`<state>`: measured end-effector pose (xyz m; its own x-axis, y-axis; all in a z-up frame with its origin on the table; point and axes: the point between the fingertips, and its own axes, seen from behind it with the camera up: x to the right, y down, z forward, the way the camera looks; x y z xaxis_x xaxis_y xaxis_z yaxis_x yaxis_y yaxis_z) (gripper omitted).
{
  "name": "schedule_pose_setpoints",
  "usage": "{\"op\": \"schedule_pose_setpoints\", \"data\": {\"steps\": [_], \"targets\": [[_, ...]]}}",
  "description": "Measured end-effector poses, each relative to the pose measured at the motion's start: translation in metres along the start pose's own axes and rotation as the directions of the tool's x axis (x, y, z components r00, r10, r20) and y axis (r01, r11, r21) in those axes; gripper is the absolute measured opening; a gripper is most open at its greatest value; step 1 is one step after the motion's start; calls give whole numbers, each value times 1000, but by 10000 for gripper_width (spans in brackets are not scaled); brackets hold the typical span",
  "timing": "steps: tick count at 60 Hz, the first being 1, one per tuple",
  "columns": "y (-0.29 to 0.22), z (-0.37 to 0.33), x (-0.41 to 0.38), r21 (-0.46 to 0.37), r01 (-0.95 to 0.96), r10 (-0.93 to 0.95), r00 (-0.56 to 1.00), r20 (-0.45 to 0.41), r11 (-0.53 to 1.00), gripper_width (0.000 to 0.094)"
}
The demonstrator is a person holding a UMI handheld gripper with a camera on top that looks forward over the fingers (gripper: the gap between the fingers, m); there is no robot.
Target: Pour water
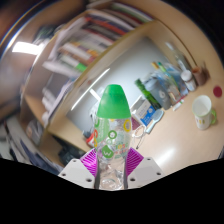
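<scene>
A clear plastic bottle (112, 130) with a green cap and a green-and-white label stands upright between my fingers, lifted in front of the camera. My gripper (111, 167) is shut on the bottle's lower body, with the purple pads (93, 163) pressing on both sides. A white cup (204, 111) stands on the pale table (185, 150), beyond the fingers and off to the right.
Several bottles and containers (160, 92) are grouped on the table behind the held bottle, to its right. A wooden shelf unit (90, 50) with books and papers fills the background.
</scene>
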<state>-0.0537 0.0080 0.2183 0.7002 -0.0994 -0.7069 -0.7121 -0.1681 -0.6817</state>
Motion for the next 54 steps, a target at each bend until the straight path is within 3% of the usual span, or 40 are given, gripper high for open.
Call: {"op": "schedule_pose_setpoints", "data": {"steps": [9, 21, 30, 41, 49, 54], "targets": [[-75, -2, 69, 33, -499, 497, 867, 41, 866, 317], [-116, 11, 119, -11, -910, 901, 408, 150, 414, 321], [-128, 14, 139, -40, -988, 973, 136, 188, 146, 321], [-145, 12, 158, -36, -998, 969, -50, 243, -43, 320], [-150, 16, 155, -54, -997, 967, -61, 247, -49, 319], [-151, 17, 144, -63, -997, 970, 31, 242, 47, 320]]}}
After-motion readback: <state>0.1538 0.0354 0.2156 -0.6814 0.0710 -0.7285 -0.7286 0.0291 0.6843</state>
